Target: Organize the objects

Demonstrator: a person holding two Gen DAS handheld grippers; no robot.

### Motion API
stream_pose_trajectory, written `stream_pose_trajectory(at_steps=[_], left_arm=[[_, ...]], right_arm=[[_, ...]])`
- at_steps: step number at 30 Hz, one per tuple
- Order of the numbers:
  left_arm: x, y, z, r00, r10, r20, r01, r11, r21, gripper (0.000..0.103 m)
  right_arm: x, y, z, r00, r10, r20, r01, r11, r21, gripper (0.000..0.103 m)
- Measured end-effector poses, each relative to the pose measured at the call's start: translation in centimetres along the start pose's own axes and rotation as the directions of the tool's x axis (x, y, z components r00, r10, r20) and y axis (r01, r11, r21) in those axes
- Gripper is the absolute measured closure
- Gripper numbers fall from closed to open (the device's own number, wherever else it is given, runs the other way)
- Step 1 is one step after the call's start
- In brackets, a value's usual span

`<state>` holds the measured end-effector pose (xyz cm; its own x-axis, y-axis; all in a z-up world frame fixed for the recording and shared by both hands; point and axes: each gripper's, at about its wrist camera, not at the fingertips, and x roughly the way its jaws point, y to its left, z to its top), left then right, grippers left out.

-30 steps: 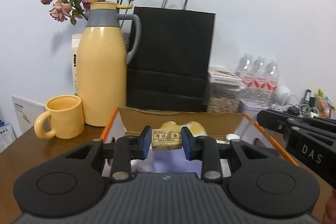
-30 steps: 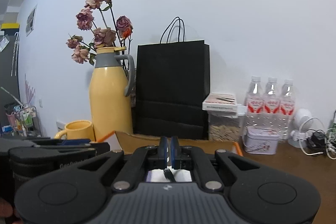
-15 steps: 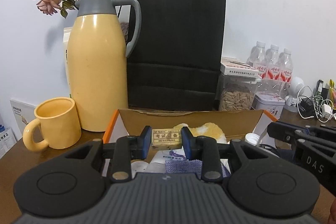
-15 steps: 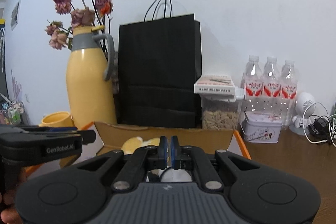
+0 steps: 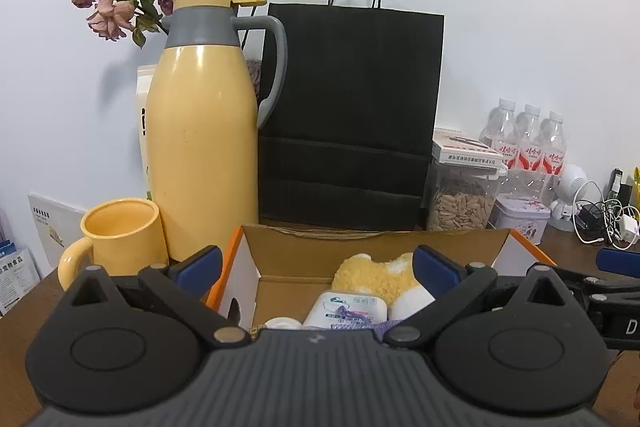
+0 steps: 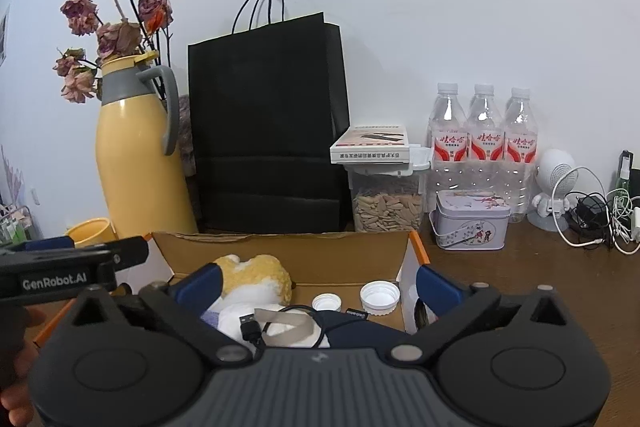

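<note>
A cardboard box (image 5: pixel 360 247) with orange edges sits open below both grippers. In the left wrist view it holds a yellow-and-white plush toy (image 5: pixel 372 277), a white packet (image 5: pixel 348 309) and a purple cloth. The right wrist view shows the plush toy (image 6: pixel 256 273), two white caps (image 6: pixel 379 297), a black USB cable (image 6: pixel 252 325) and a grey strap (image 6: pixel 290 327). My left gripper (image 5: pixel 318 265) hangs over the box, jaws opening wide, nothing between them. My right gripper (image 6: pixel 318 283) does the same, its jaws opening and empty above the cable.
Behind the box stand a yellow thermos jug (image 5: pixel 204 131), a yellow mug (image 5: pixel 120 239), a black paper bag (image 5: pixel 352 115), a seed jar (image 6: pixel 386 203), a tin (image 6: pixel 472 221) and water bottles (image 6: pixel 484 143). Tangled cables (image 6: pixel 600 223) lie at the right. A hand (image 6: pixel 16 367) holds the left gripper.
The left jaws spread wide and let go of the small tan block, which is out of sight. The right jaws went from shut to wide. Both views came closer over the box.
</note>
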<state>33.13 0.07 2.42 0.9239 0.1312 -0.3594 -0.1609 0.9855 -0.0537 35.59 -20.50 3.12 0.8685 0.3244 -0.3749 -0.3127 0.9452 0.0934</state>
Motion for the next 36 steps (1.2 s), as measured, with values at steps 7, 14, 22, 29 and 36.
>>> stream_pose_trajectory(at_steps=[7,14,22,29,36], left_arm=[[-0.7,0.4,0.4,1.0,-0.013,-0.021,0.013,1.0,0.004,0.0],[-4.3,1.1,0.4,0.999,-0.032,-0.023,0.032,0.999,0.011,0.0],[-10.1,2.0,-1.4,0.998,-0.047,-0.037,0.048,0.998,0.036,0.0],[-15.4,3.2,-3.3,0.998,-0.039,-0.053,0.042,0.997,0.063,0.0],[-19.5,4.0,-5.7,0.996,-0.036,-0.087,0.043,0.996,0.078,0.0]], right_arm=[[-1.0,0.7,0.3,1.0,0.002,-0.007,-0.002,1.0,-0.026,0.0],[-4.9,1.6,0.9,0.999,-0.008,0.034,0.01,0.999,-0.042,0.0],[-10.8,3.4,-0.8,0.999,0.008,0.038,-0.005,0.997,-0.082,0.0],[-15.7,4.6,-3.3,1.0,0.009,0.015,-0.008,0.997,-0.078,0.0],[-19.0,5.0,-5.7,1.0,-0.006,-0.018,0.005,0.998,-0.06,0.0]])
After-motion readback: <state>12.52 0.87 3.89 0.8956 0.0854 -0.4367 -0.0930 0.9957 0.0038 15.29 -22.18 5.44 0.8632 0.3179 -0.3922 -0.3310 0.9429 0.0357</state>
